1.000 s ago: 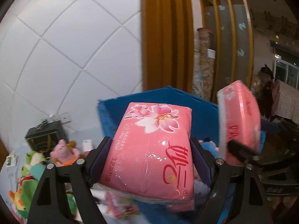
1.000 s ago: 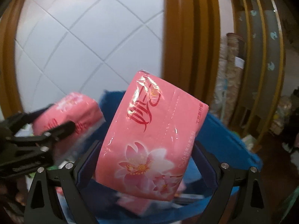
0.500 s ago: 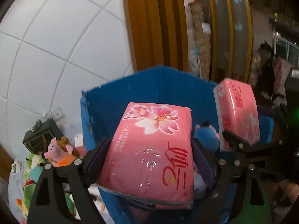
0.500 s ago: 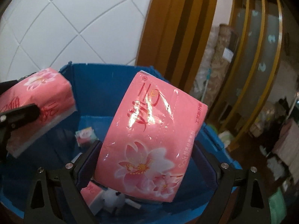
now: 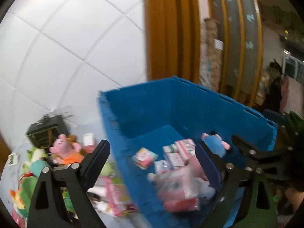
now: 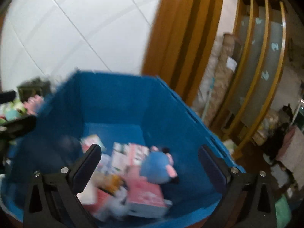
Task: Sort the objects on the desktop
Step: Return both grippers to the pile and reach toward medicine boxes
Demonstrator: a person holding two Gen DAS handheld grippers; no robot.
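A white tiled wall [image 5: 66, 43] fills the upper left of both views, with an orange-brown wooden door frame [image 5: 171, 30] at twelve o'clock. Below it stands a large open blue plastic crate [image 5: 171, 106], spanning the centre of the right wrist view and the centre-to-three-o'clock part of the left wrist view.

Inside the crate, toward six o'clock in the right wrist view, a pink plastic-wrapped tissue pack [image 6: 144, 193] lies on the pile, blurred; a second pink tissue pack [image 5: 178, 191] lies low in the crate in the left wrist view. A round blue plush toy with pink ears [image 6: 157, 167] rests just beside them, with small pink-and-white cartons [image 5: 176, 153] behind it.

Outside the crate, at nine o'clock in the left wrist view, a heap of soft toys includes a pink plush pig in orange [image 5: 64, 150], near a black box [image 5: 45, 131].

The left gripper [image 5: 152, 165] has its jaws spread wide, holding nothing. The right gripper [image 6: 148, 169] likewise gapes apart, empty, above the crate.
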